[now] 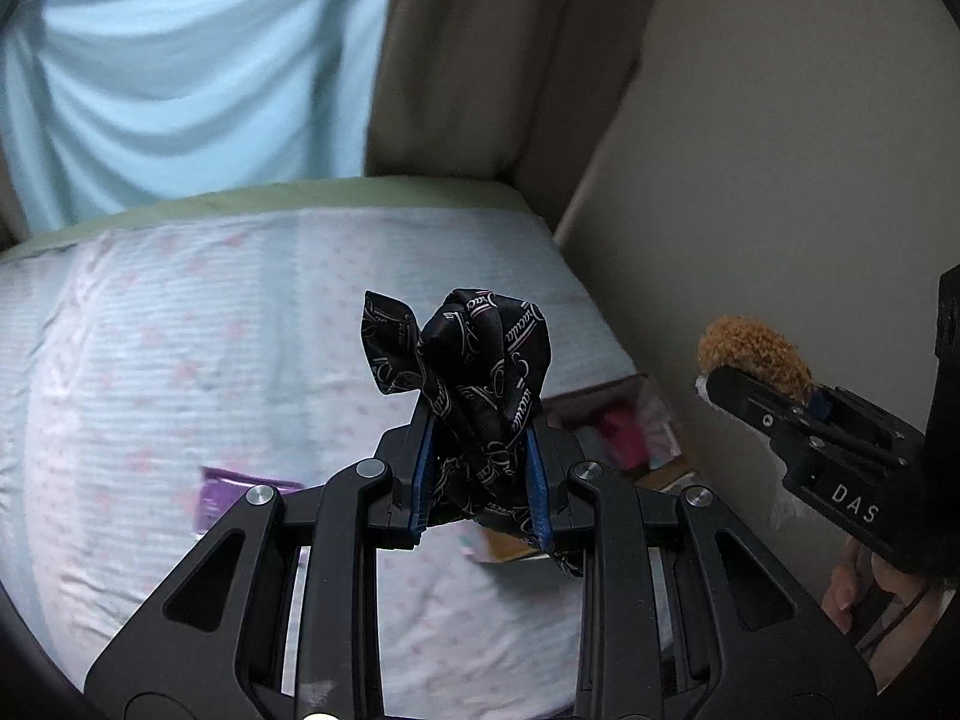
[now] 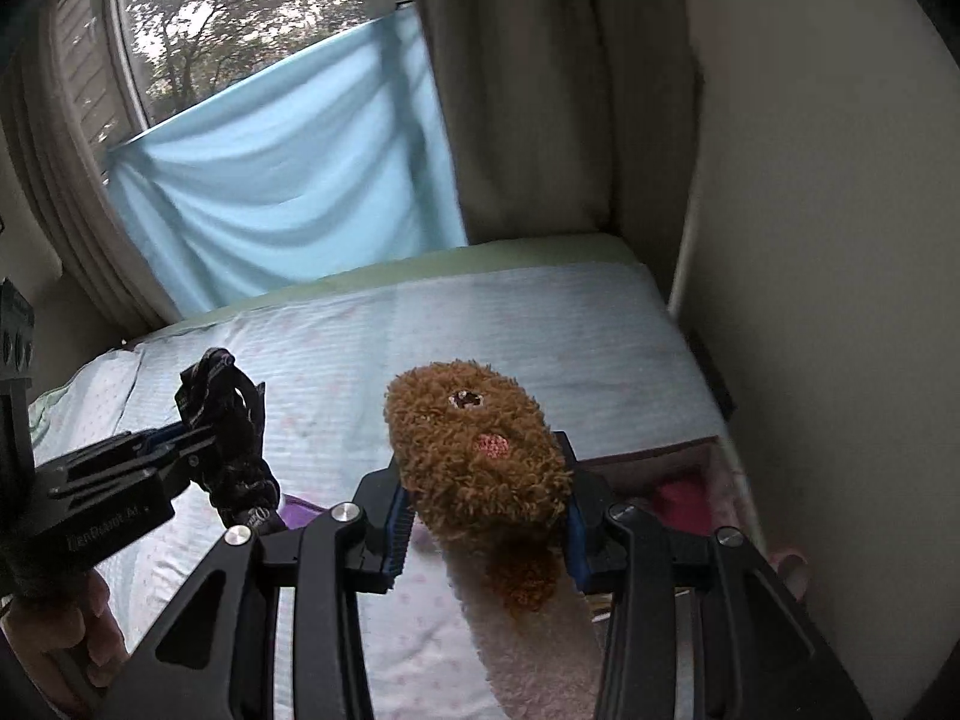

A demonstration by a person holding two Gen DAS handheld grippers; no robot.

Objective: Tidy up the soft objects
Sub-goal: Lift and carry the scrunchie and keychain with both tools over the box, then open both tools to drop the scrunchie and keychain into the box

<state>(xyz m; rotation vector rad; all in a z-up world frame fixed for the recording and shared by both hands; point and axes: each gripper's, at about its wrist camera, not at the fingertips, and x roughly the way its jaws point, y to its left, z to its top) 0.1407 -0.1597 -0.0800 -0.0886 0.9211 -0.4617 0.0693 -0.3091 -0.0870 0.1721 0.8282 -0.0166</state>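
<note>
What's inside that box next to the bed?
Inside the box beside the bed, something red or pink shows, blurred. The right gripper hides the rest.

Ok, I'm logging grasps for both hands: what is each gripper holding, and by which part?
Left gripper: black patterned cloth, bunched, pinched around its lower middle. Right gripper: brown plush toy, squeezed across its fuzzy brown head.

Your left gripper point(image 1: 480, 480) sits left of your right gripper point(image 2: 486, 516), both above the bed point(image 1: 180, 360). A printed cloth point(image 1: 480, 372) sticks up between the left one's 2 pads; a plush toy point(image 2: 474, 450) fills the right one's. Behind the bed hangs a draped sheet point(image 2: 288, 180), a curtain point(image 2: 528, 90) to its right. An open box point(image 2: 678, 480) lies at the bed's right edge, against the wall point(image 2: 828, 300).
</note>
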